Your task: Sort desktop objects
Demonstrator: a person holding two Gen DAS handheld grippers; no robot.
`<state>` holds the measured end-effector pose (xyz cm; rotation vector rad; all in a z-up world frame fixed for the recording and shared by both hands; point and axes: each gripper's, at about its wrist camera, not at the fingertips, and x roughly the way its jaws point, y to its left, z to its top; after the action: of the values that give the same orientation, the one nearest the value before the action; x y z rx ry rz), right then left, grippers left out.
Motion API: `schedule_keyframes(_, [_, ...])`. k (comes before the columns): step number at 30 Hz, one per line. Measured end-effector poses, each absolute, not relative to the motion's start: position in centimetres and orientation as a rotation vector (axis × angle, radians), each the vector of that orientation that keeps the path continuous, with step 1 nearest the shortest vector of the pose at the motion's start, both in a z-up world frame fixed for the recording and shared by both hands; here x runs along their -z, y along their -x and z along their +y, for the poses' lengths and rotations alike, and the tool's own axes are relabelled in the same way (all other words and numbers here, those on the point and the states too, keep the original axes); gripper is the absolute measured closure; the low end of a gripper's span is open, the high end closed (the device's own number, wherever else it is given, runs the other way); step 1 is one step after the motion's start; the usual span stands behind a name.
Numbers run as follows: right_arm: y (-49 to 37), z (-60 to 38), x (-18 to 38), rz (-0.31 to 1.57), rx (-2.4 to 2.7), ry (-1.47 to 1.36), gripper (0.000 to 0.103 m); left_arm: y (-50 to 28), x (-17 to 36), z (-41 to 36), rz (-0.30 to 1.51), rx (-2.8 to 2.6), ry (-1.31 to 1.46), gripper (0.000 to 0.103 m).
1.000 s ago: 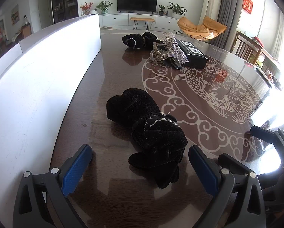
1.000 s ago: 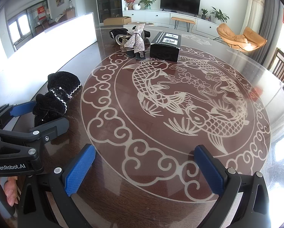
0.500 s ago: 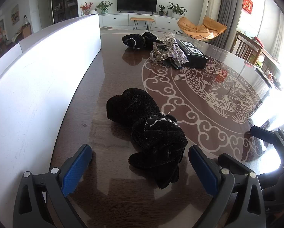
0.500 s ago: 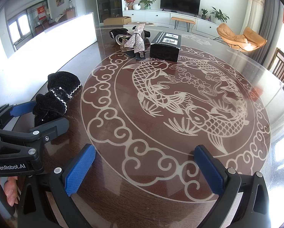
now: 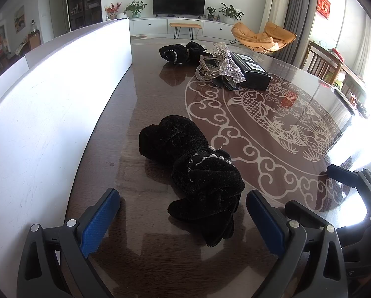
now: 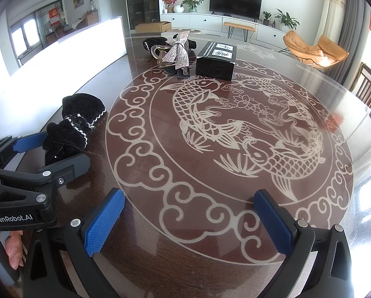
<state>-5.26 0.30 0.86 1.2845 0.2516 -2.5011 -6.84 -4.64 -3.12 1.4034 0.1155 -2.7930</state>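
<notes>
A black velvet hair bow with white trim (image 5: 195,168) lies on the dark round table (image 5: 148,94), right in front of my open left gripper (image 5: 181,213), its near end between the blue pads. It also shows at the left of the right wrist view (image 6: 73,126). My right gripper (image 6: 189,213) is open and empty over the table's fish pattern. At the far side lie a second black bow (image 5: 178,52), a silver sequin bow clip (image 5: 225,62) and a black box (image 5: 252,70).
A long white panel (image 5: 56,104) runs along the table's left side. The left gripper's body (image 6: 36,171) shows at the right wrist view's left edge. Chairs and bright glare stand at the right of the table.
</notes>
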Motion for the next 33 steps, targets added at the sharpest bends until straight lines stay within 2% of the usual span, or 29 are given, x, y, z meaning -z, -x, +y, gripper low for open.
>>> schedule_keyframes(33, [5.26, 0.31, -0.86, 0.252, 2.501, -1.284, 0.000, 6.99, 3.13, -4.67, 0.113, 2.786, -1.405, 0.000])
